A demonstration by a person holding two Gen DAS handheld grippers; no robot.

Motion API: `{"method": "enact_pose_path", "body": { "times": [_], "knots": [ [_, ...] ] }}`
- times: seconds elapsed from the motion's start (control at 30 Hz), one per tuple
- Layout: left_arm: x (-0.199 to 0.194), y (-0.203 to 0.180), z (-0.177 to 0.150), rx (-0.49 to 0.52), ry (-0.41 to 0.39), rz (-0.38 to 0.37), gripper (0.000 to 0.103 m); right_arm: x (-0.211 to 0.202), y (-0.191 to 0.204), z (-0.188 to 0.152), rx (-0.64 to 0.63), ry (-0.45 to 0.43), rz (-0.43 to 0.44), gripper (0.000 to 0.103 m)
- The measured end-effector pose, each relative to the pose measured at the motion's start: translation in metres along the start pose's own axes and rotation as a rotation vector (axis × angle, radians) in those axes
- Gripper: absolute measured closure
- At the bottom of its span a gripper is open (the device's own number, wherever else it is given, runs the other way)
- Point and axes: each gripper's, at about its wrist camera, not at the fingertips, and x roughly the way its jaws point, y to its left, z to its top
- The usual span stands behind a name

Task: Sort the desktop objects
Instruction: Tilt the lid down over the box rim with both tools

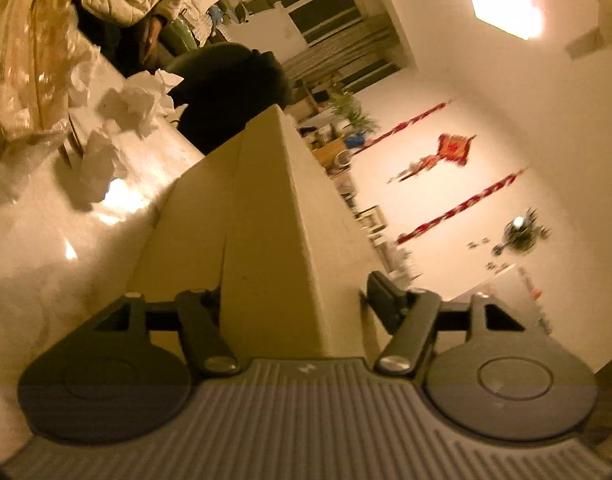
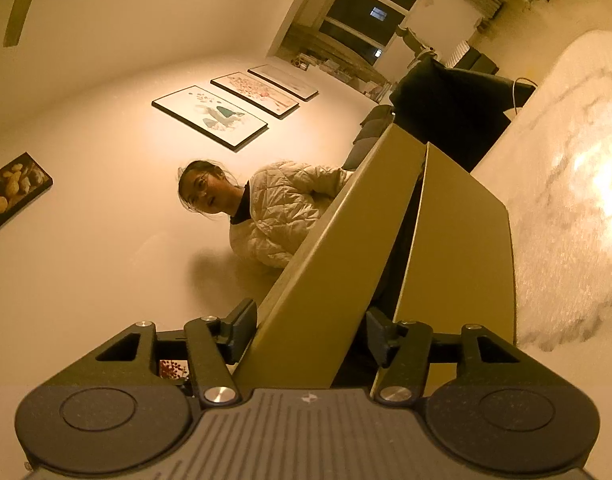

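Left gripper (image 1: 292, 300) fingers spread around a tan cardboard box (image 1: 262, 216) edge, contact unclear. Right gripper (image 2: 306, 332) likewise straddles the box (image 2: 329, 264) wall. Crumpled tissues (image 1: 134, 108) lie beyond on the white table (image 1: 154, 160).

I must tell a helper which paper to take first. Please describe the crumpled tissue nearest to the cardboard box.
Start in the left wrist view at the white table. Beside the tan cardboard box lies a crumpled tissue, next to a bright lamp reflection. Unlike the other tissues farther back, it lies alone.
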Motion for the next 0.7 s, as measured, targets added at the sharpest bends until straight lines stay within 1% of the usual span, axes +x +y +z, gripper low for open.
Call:
{"method": "enact_pose_path", "body": {
  "times": [0.1,0.27,0.3,0.33,0.4,0.47,0.53,0.6,0.7],
  "knots": [
    [0.001,-0.002,0.001,-0.004,0.016,0.008,0.034,0.000,0.004,-0.002,-0.008,-0.003,-0.005,0.042],
    [0.006,-0.007,0.002,0.032,0.041,0.031,0.030,-0.003,0.003,-0.001,-0.004,-0.004,-0.008,0.042],
    [0.007,-0.008,0.003,0.040,0.047,0.040,0.021,-0.004,0.002,0.000,-0.001,-0.002,-0.009,0.042],
    [0.007,-0.012,0.003,0.071,0.048,0.061,0.019,-0.005,0.002,-0.001,-0.001,-0.003,-0.010,0.041],
    [0.009,-0.016,0.002,0.117,0.063,0.069,0.017,-0.007,0.002,-0.001,0.000,-0.005,-0.013,0.040],
    [0.009,-0.018,0.002,0.131,0.060,0.080,0.016,-0.012,0.002,0.001,-0.009,-0.025,-0.027,0.038],
    [0.009,-0.019,0.002,0.139,0.051,0.086,0.015,-0.016,0.001,0.002,-0.007,-0.042,-0.035,0.033],
    [0.007,-0.019,0.002,0.141,0.038,0.086,0.014,-0.018,-0.001,0.004,-0.003,-0.055,-0.051,0.032],
    [0.005,-0.019,0.000,0.140,0.026,0.091,0.014,-0.017,-0.003,0.003,-0.005,-0.046,-0.069,0.032]
  ]
}}
